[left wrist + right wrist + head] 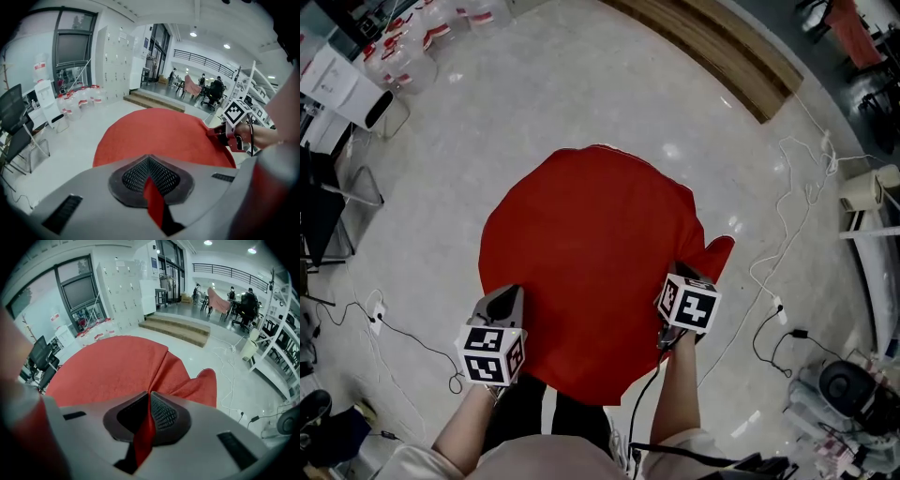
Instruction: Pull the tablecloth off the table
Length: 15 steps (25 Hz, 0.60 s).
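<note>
A red tablecloth (591,262) covers a round table below me, its near edge hanging toward my legs. My left gripper (508,298) is shut on the cloth's near-left edge; a strip of the red tablecloth (152,201) runs between its closed pads. My right gripper (686,275) is shut on the near-right edge, where the cloth bunches into a fold and a loose corner (719,248) sticks out to the right. In the right gripper view the tablecloth (117,371) creases toward the jaws, with a pinched strip (145,437) between the pads. The table itself is hidden.
Pale polished floor surrounds the table. White cables (787,234) trail on the floor at right, a black cable (403,333) at left. Wooden steps (712,47) lie at the far side. Water bottles (412,42) and a chair frame (356,192) stand at left.
</note>
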Each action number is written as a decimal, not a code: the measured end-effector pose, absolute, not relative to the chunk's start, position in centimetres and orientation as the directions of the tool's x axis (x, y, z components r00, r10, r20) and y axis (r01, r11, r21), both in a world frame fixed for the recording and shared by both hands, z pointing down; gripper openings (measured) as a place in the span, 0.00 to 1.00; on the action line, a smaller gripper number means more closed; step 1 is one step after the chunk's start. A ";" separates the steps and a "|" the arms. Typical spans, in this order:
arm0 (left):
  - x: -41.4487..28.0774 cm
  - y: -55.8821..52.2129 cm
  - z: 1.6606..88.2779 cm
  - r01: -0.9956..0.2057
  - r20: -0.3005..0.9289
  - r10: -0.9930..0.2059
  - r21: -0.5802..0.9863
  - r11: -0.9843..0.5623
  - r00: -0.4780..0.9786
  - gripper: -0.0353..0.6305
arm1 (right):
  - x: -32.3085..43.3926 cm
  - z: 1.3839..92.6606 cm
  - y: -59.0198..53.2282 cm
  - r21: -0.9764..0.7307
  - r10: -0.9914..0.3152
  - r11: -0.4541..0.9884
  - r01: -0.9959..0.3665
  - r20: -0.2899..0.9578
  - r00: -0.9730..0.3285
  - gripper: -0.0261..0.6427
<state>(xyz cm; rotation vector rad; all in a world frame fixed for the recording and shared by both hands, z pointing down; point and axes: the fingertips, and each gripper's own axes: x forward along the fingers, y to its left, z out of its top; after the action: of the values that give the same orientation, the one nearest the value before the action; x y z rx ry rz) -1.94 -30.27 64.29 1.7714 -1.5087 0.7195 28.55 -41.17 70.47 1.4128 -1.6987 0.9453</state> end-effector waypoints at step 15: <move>-10.3 -22.5 66.6 -0.886 0.755 -0.646 0.370 0.278 0.113 0.40 | 30.4 69.9 -42.0 0.083 -0.461 0.145 -0.986 0.887 0.007 0.10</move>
<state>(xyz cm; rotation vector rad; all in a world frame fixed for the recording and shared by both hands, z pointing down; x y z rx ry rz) -10.35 -22.49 66.57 1.4429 -1.6071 0.3208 30.42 -42.00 69.87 1.4383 -1.5826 0.7877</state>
